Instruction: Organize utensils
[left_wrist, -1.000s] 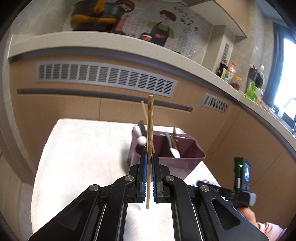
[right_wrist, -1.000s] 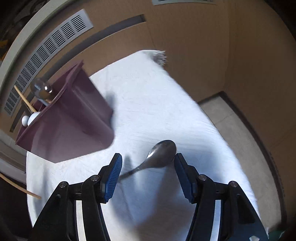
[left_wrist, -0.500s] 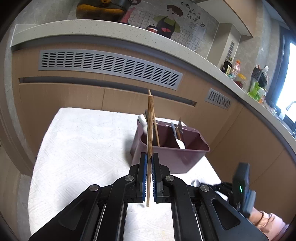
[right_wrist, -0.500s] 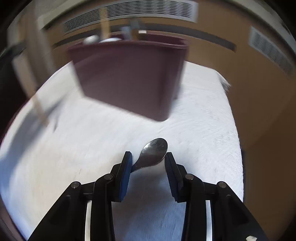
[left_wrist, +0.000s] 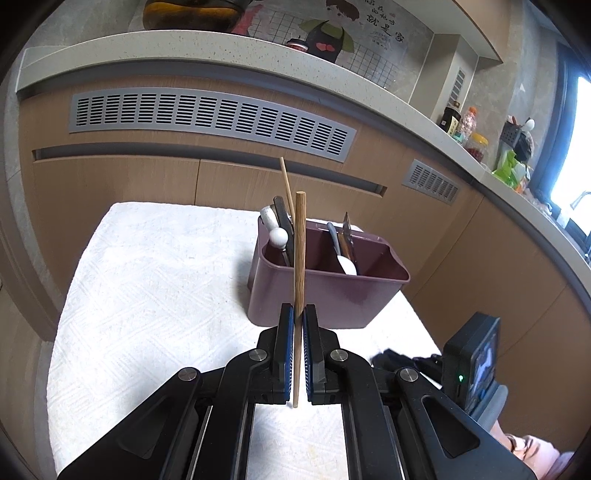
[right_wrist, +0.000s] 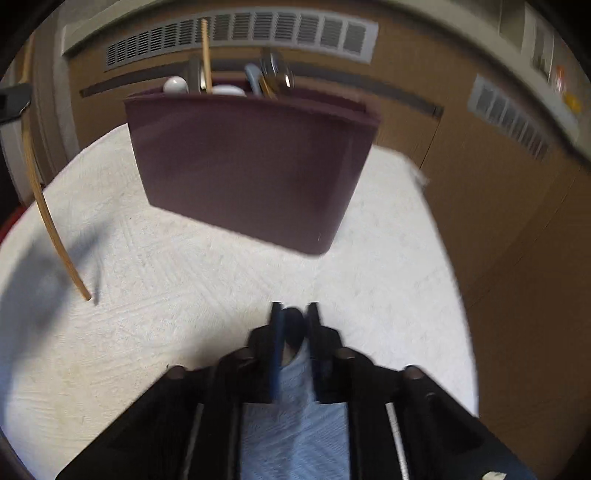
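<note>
My left gripper (left_wrist: 298, 325) is shut on a wooden chopstick (left_wrist: 299, 258), held upright above the white cloth, just in front of the purple utensil caddy (left_wrist: 325, 291). The caddy holds a second chopstick, spoons and other utensils. In the right wrist view my right gripper (right_wrist: 294, 325) is shut on a metal spoon (right_wrist: 294, 330), whose bowl shows dark between the pads; this view is blurred. The caddy (right_wrist: 251, 166) stands ahead of it, and the held chopstick (right_wrist: 40, 199) hangs at the left.
A white textured cloth (left_wrist: 155, 280) covers the table. Wooden cabinet fronts with grey vents (left_wrist: 207, 118) stand behind it, under a stone counter (left_wrist: 332, 74) with bottles and jars at the far right. My right gripper's body (left_wrist: 469, 369) sits low right in the left wrist view.
My right gripper closed on the spoon and turned to face the caddy. My left gripper drew back a little and rose with the chopstick still held upright.
</note>
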